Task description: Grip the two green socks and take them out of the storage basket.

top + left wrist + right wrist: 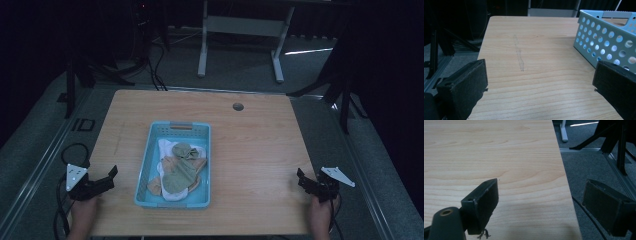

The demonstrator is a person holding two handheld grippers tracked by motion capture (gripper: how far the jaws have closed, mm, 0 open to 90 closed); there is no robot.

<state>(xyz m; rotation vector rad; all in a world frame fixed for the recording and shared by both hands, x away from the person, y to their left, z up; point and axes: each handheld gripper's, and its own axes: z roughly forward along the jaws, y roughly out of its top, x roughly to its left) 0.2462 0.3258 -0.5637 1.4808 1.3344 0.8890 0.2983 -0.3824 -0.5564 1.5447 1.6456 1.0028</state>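
A light blue perforated basket sits on the wooden table left of centre, holding a pile of green, tan and white cloth pieces. My left gripper is open at the table's near left edge, a short way left of the basket, with nothing between its jaws. In the left gripper view its gripper faces bare wood, with the basket wall at the right. My right gripper is open at the near right edge, empty. In the right gripper view that gripper straddles the table's right edge.
A round cable hole lies near the table's far edge. Beyond the table stand a white desk frame and dark tripod legs on grey carpet. Cables loop on the floor at the left.
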